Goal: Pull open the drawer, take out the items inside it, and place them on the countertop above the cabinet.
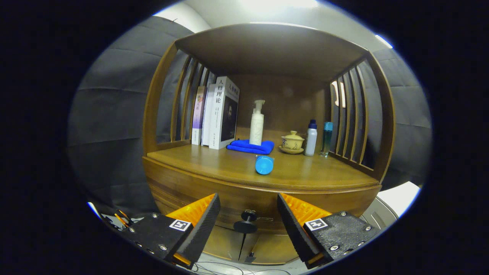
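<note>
A: Left to right: books (217, 114), blue cloth (250, 146), blue bottle (264, 165) lying on the counter (214, 164).
B: Gripper (248, 219) jaws apart, drawer knob (245, 221) between them. If they close off-centre, they may slip off the knob.

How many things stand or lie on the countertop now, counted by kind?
Books: 3
Pump bottle: 1
Folded blue cloth: 1
Lidded tea cup on saucer: 1
Small upright bottles, one white and one teal: 2
Blue bottle lying on its side: 1
Total: 9
The gripper is open, the drawer knob between its fingers.
</note>
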